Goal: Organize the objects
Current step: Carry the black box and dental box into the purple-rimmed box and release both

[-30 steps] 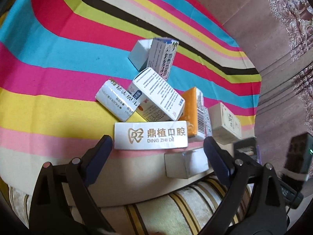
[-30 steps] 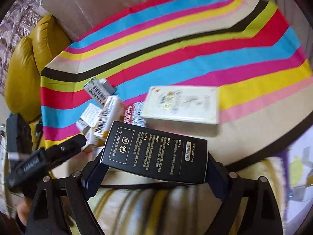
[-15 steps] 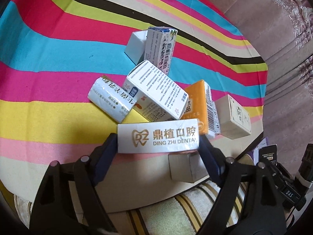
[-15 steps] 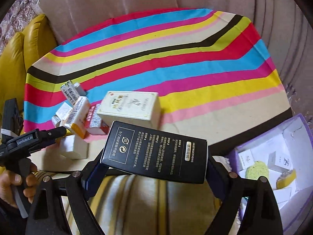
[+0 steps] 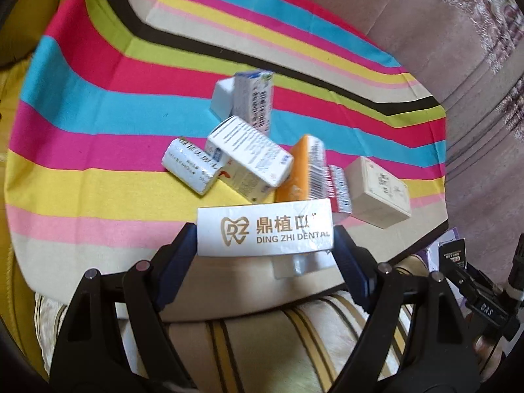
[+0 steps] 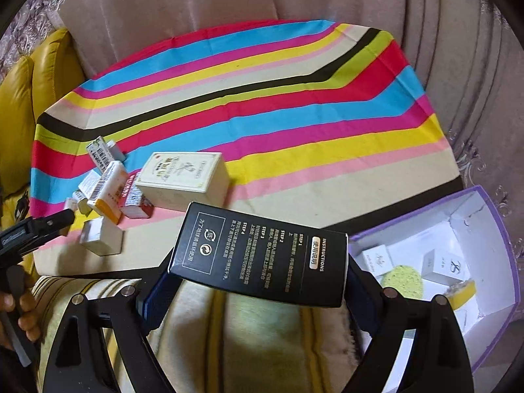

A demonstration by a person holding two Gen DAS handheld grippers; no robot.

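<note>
White dental box [image 5: 264, 232] between left tongs [image 5: 264, 255].

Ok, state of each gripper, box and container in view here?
left gripper: shut on white dental box
right gripper: shut on black box
purple storage box: open, small boxes and sponges inside
cream box: lying flat on striped cloth
orange box: on edge, leaning in pile

Bright, even daylight; soft shadows. Left wrist view shows motion blur. Both views show fisheye distortion and dark vignetted corners.
</note>
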